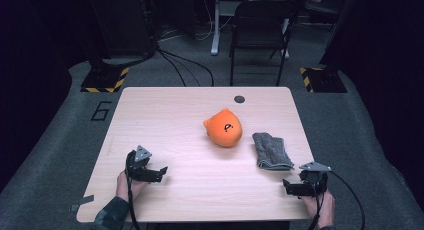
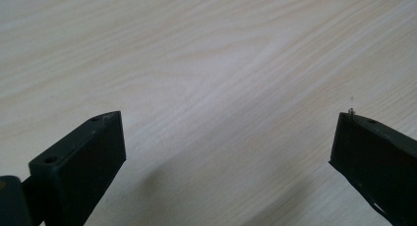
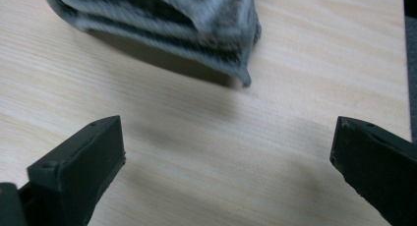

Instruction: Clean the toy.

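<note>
An orange rounded soft toy (image 1: 223, 127) with small ears and a dark mark lies near the middle of the pale wooden table (image 1: 165, 115). A folded grey towel (image 1: 272, 150) lies just to its right. My left gripper (image 1: 159, 174) rests low at the front left, far from both. Its jaws stand open over bare wood in the left gripper view (image 2: 228, 137). My right gripper (image 1: 292, 187) sits at the front right corner, just short of the towel's near end. It is open with nothing between its jaws (image 3: 228, 142), and the towel (image 3: 162, 19) lies a little ahead.
A small dark round cap (image 1: 239, 99) sits in the table's far edge area. Beyond the table stand a black chair (image 1: 260, 30), floor cables (image 1: 185, 65) and two hazard-striped stand bases (image 1: 105, 80). The table's right edge (image 3: 405, 64) runs close to my right gripper.
</note>
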A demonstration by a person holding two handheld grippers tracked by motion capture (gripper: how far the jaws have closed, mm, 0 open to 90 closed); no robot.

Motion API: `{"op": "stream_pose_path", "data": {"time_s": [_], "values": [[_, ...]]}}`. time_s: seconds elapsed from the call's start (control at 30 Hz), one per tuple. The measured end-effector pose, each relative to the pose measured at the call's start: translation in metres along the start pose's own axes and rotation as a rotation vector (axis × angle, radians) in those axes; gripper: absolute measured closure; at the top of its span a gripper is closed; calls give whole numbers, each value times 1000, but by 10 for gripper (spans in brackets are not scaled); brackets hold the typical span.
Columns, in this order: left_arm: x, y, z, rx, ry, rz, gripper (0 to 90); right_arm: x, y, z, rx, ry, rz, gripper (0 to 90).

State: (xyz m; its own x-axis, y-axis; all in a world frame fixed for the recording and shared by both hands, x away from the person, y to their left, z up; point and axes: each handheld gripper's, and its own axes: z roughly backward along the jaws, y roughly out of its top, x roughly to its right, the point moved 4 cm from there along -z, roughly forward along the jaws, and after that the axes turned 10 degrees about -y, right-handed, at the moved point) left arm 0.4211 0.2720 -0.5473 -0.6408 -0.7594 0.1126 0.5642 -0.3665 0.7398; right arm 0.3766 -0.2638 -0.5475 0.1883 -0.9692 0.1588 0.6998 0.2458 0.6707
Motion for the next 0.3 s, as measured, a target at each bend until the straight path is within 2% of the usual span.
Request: {"op": "stream_pose_path", "data": {"time_s": [0.07,0.1,0.17,0.2,0.23,0.3], "values": [[-3,-2,-2,-9,10,6,1,2,-4,-4,-8,7,13,0],[-6,-3,-3,-14,16,-9,1,4,-4,-4,2,13,6,0],[-8,-4,-6,-13,9,16,2,5,-5,-5,6,28,1,0],[-9,-5,-8,-14,13,14,1,5,-5,-6,17,33,-4,0],[-10,-6,-8,-36,17,10,1,6,-5,-8,25,36,-12,0],[-9,-5,-9,-31,16,5,0,6,-5,-9,38,44,-14,0]]}}
